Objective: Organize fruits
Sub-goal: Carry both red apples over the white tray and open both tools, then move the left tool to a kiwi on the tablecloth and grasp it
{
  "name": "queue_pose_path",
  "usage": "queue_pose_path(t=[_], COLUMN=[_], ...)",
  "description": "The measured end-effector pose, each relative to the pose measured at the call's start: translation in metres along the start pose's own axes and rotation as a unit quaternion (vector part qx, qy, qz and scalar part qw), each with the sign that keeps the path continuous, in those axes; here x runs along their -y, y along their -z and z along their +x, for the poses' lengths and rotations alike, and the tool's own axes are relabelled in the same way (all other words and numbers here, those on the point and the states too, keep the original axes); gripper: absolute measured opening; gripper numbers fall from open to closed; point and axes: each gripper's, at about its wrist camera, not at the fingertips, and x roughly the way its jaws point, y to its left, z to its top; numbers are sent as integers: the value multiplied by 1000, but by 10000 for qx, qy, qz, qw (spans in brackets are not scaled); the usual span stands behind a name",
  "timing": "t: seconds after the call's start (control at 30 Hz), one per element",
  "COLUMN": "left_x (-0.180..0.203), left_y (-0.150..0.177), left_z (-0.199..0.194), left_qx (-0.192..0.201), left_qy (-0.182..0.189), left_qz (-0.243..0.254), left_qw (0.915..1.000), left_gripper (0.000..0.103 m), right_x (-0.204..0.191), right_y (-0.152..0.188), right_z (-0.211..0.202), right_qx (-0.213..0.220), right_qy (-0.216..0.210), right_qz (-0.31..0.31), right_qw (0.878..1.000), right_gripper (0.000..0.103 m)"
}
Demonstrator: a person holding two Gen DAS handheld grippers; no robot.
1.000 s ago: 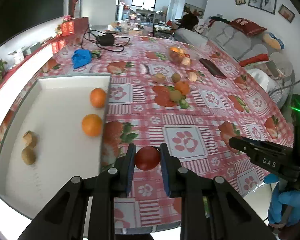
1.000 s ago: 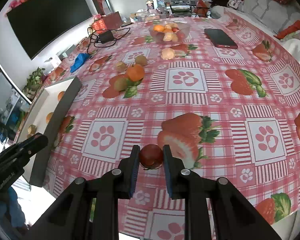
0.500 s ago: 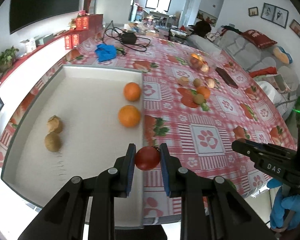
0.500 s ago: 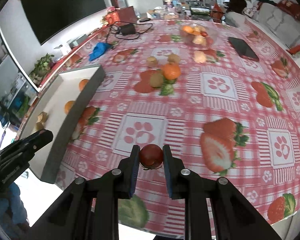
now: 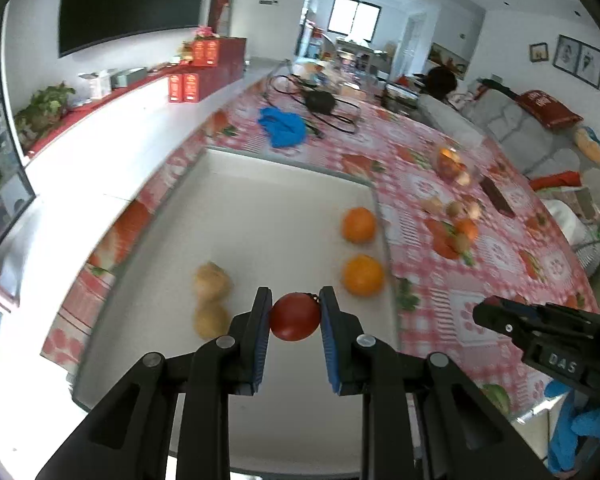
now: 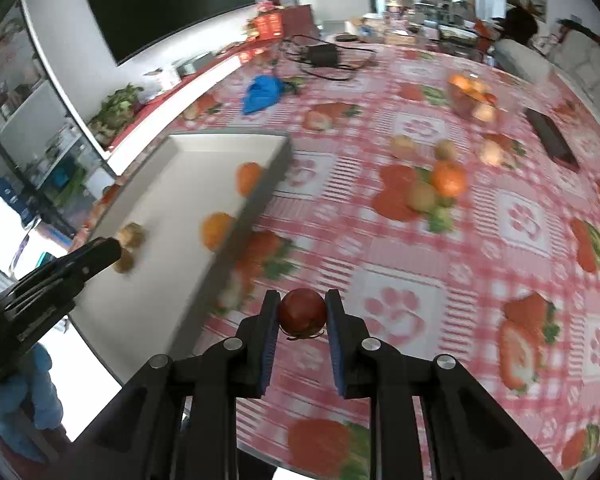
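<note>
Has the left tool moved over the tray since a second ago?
Yes. The left tool, holding its tomato, shifted leftward from the tablecloth to above the tray.

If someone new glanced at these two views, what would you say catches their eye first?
Probably the two red tomatoes, one clamped in the left gripper above the white tray, the other in the right gripper over the strawberry-print tablecloth. Next come the two oranges along the tray's right wall and the two brownish fruits near its middle.
</note>
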Motion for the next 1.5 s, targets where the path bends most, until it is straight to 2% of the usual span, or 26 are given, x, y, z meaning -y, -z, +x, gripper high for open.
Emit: queue_pose_path(t=[0.17,0.33,0.4,0.47,0.5,0.57,0.63,0.67,0.73,0.77,0.8,0.93,1.03,1.2,1.33,1.4,1.5], left_x=[-24,-32,-30,-29,-30,-33,-36,-39,-40,-38,-33,-5,23,74,120,137,159], left_y=[-8,1,3,5,5,6,5,4,2,1,-2,-12,-16,-13,-3,-1,-2], left_z=[10,28,27,29,29,26,25,23,18,16,13,3,-2,9,29,39,55], left_qx=[-103,-347,-238,-267,-263,-169,-150,-121,-65,-51,-15,187,235,-14,-296,-397,-505], left_qy=[-143,-263,-432,-480,-488,-661,-675,-713,-718,-723,-736,-669,-329,122,186,179,123], left_qz=[-147,-144,-38,-6,-23,-87,-152,-239,-289,-277,-203,101,273,593,1038,1190,1335], left_qw=[9997,9989,9988,9985,9985,9976,9975,9971,9970,9970,9971,9975,9988,9982,9940,9919,9897], left_gripper=[26,27,29,47,64,71,75,76,80,80,80,84,87,87,87,87,87], right_x=[-36,-68,-76,-81,-84,-88,-84,-78,-68,-62,-54,-11,38,131,189,202,222], right_y=[-20,-31,-34,-36,-37,-40,-42,-44,-47,-48,-50,-52,-44,-7,24,28,29], right_z=[16,41,52,60,65,73,73,71,61,54,42,18,8,5,5,-1,-4], right_qx=[-39,-190,-275,-348,-395,-518,-538,-523,-396,-246,-22,306,366,133,-48,79,154], right_qy=[-253,-454,-504,-574,-634,-709,-759,-791,-976,-967,-828,-484,-133,691,1184,1624,1797], right_qz=[-302,-566,-605,-623,-641,-658,-552,-443,-243,-150,-81,215,643,1602,2135,1995,1934], right_qw=[9992,9972,9965,9958,9951,9940,9941,9945,9941,9949,9965,9981,9972,9846,9697,9663,9644], right_gripper=[24,24,24,24,24,25,29,43,99,103,103,103,103,103,103,103,103])
